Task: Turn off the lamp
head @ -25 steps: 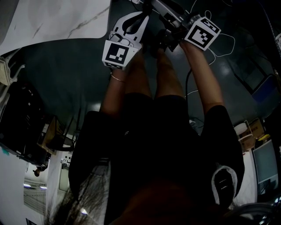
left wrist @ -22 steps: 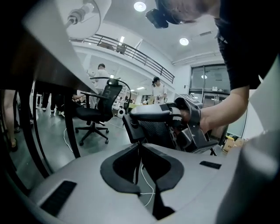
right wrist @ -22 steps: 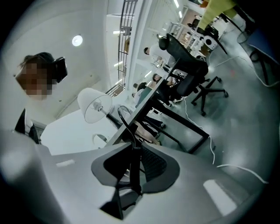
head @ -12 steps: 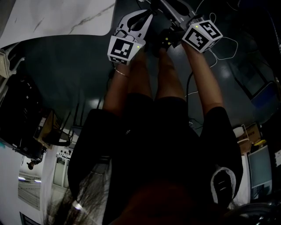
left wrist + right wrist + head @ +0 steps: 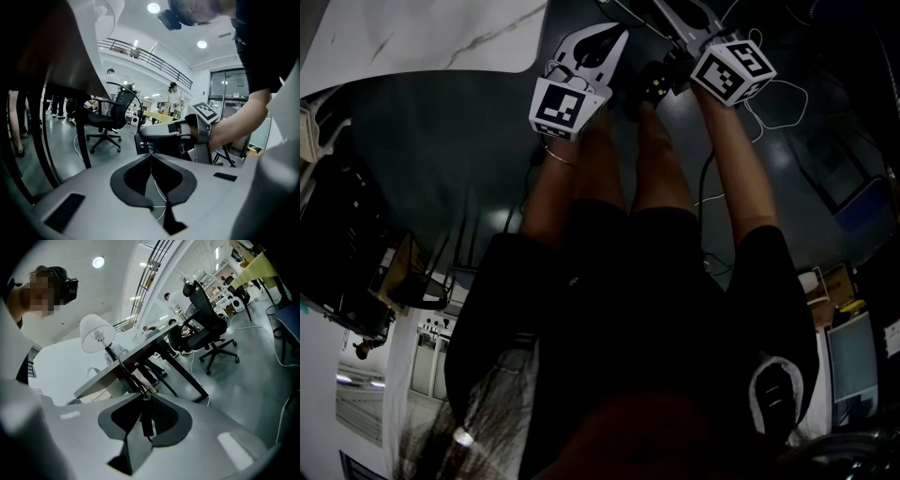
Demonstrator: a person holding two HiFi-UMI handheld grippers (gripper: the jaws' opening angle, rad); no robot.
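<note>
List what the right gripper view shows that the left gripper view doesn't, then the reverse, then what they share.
Only the right gripper view: the white-shaded table lamp on the dark-legged table, its black cord running down to a black inline switch gripped between the closing jaws of the right hand-held gripper. Only the left gripper view: the left hand-held gripper, jaws together with nothing held, and the right hand-held gripper seen from outside. Both: the glossy grey floor and a black swivel office chair.
</note>
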